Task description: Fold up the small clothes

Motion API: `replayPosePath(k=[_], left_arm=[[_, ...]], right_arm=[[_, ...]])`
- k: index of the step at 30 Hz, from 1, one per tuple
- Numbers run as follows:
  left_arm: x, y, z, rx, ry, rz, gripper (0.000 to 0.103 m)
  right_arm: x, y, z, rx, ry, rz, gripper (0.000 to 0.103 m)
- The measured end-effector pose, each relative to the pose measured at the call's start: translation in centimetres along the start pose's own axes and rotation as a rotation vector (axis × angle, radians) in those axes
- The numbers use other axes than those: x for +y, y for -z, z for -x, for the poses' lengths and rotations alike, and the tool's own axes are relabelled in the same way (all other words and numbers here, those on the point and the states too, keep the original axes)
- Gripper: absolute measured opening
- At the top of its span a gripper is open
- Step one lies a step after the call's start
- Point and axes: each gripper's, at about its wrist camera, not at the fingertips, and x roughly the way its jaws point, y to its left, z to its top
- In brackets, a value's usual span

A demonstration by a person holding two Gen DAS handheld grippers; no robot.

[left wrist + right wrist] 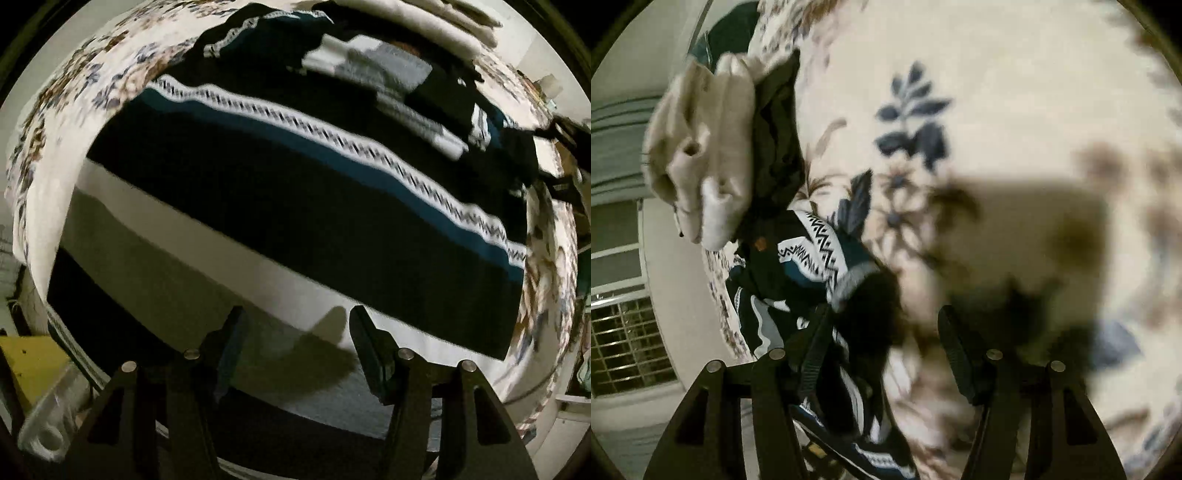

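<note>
A dark knit sweater (280,206) with black, teal and white zigzag bands lies spread on the floral bedspread (55,173), filling the left wrist view. My left gripper (295,317) is open and empty, just above the sweater's white lower band. In the right wrist view the same sweater (809,258) lies bunched at the lower left. My right gripper (886,321) is open over the sweater's dark edge, its left finger (816,347) above the fabric; nothing is held.
A pile of folded beige clothes (701,147) lies past the sweater, also at the top of the left wrist view (424,22). A black garment (779,140) lies beside it. The floral bedspread (1015,110) stretches right. A wall and window (624,332) lie left.
</note>
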Motion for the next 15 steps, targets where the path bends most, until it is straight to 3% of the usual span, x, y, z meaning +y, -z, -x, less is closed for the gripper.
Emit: replayPosePath(k=[1,3,10,14,15], left_arm=[[-0.5,0.5,-0.2,0.003,-0.002,0.001,0.055],[-1.3,1.2,-0.3,0.006,0.0,-0.005,0.055],[-4.1,3.8,0.4,0.022,0.026,-0.055,0.055],[-5.8,5.2,0.6,0.038,0.047,-0.11,0.055],[-6.3,5.7,0.7,0.041,0.067,-0.128,0.055]], right_arm=[[0.0,-0.3,-0.8,0.012,-0.009,-0.008,0.048],[0.2,-0.8,-1.9,0.018,-0.003,-0.006,0.006],[2.5,-4.4,1.7,-0.125,0.191,0.056,0.005],[3.2,-5.9,-1.1,0.005,0.269,0.086,0.009],[3.2,-5.9,-0.9,0.018,0.257,0.081,0.014]])
